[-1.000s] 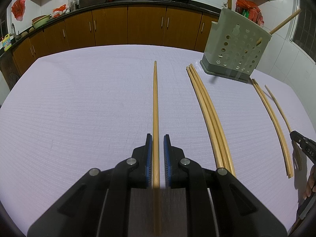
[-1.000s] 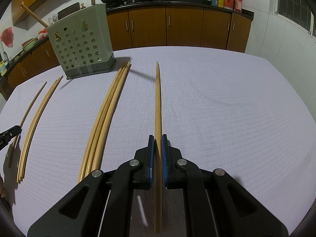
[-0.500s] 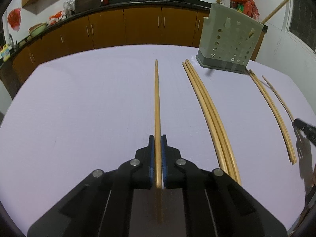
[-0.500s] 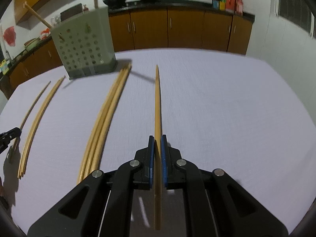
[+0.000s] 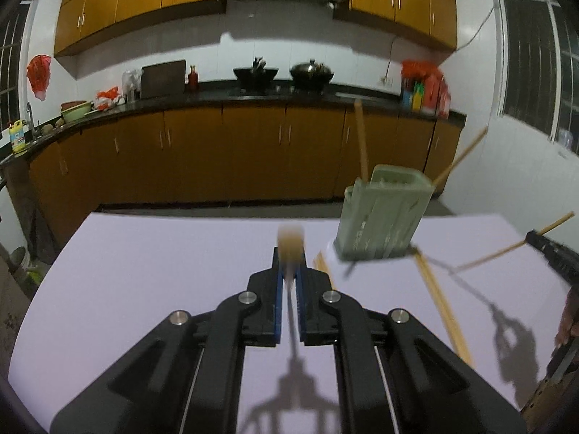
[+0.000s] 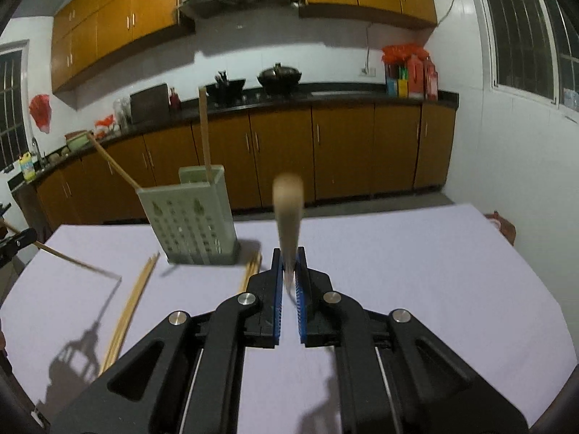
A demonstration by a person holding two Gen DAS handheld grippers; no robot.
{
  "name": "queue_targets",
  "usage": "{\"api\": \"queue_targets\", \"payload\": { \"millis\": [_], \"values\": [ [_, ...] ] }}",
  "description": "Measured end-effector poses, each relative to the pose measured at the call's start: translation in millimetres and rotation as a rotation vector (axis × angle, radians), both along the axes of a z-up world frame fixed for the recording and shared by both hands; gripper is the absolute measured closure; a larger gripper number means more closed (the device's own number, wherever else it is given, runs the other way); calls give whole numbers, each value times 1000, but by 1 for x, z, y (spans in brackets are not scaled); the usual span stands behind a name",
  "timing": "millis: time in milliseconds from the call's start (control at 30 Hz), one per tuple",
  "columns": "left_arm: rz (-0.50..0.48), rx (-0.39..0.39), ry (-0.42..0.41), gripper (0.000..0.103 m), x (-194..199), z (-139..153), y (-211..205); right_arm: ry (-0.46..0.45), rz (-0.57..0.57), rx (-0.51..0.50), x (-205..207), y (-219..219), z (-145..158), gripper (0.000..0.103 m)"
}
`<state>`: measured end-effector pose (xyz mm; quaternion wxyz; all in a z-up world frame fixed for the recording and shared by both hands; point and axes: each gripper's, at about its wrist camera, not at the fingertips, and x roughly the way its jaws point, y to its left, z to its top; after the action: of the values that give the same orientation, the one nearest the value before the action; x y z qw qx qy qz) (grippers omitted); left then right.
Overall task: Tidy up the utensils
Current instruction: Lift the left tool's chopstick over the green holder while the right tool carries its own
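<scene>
One table (image 5: 144,271) with a pale lilac cloth fills the lower half of both views, and one green perforated utensil holder (image 6: 188,217) stands on it toward the far edge with two chopsticks (image 6: 204,133) leaning out of its top. Loose chopsticks (image 6: 134,300) lie flat on the cloth in two clusters near the holder; blur keeps me from counting them exactly.

A second ago both held sticks lay flat on the cloth among the others and the cameras looked down on the table; now both are lifted clear, the holder looks farther off, and the kitchen's cabinets fill the upper view.

The left gripper (image 5: 289,271) is clamped narrowly on one chopstick (image 5: 290,242), which points ahead above the cloth, blurred. The right gripper (image 6: 288,264) is likewise pinched tight on a second chopstick (image 6: 288,213), which rises forward from between its blue pads.
</scene>
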<state>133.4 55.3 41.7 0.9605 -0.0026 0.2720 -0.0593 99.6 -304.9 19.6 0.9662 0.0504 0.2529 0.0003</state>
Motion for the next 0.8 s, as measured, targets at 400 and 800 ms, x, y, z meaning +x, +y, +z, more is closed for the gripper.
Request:
{"api": "queue_targets", "payload": {
  "millis": [400, 800],
  "values": [
    [-114, -82, -154, 96, 9, 86, -28, -257, 98, 56, -6, 21, 94, 96],
    [-71, -178, -363, 96, 80, 126, -82, -378, 125, 89, 72, 62, 112, 96]
  ]
}}
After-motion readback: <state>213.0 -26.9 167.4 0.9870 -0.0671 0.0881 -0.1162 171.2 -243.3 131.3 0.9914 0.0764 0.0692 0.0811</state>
